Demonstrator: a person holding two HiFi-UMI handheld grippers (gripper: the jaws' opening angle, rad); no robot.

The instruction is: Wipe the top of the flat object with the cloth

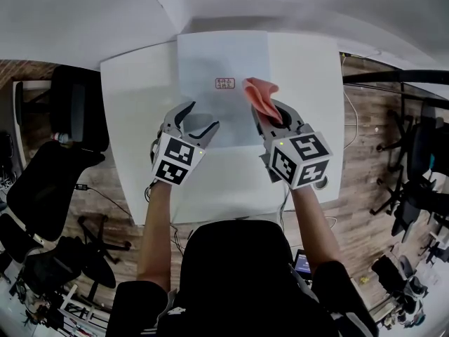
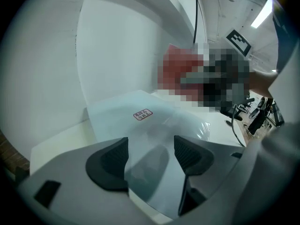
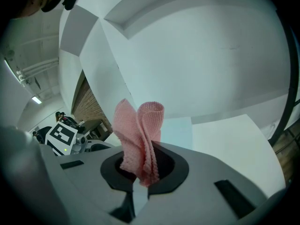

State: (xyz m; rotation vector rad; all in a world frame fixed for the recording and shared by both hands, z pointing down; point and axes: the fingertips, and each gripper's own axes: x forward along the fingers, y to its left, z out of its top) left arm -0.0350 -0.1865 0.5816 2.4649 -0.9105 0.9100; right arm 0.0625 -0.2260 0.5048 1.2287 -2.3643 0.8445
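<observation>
Stage in hand, as I judge it: set-up for the wipe, with no stroke made yet. From my station I find the right gripper (image 3: 143, 165) clamped tight on the pink cloth (image 3: 140, 139). The cloth stands up out of the jaws in two loose folds. In the head view it hangs over the right part of the flat sheet (image 1: 221, 55); I cannot confirm that it touches the surface.

The left gripper (image 2: 150, 146) has its jaws spread wide and holds nothing. It sits low at the near edge of the sheet, which runs under the gap between the dark pads without being pressed by them.

The sheet lies flat in the far middle of the white table (image 1: 302, 69).

Next move, in my judgement: bring the cloth flat onto the top face and drag it across, while the left gripper steadies the near edge. The sheet looks light and could slide on the smooth table if left unheld.

Materials noted:
- The cloth is a coarse, ribbed knit, soft and limp.
- The sheet is thin, rectangular, pale and semi-glossy, likely plastic.
- A small red-printed label (image 1: 224, 83) sits near its centre.
- The pads are dark with fine ridges.
</observation>
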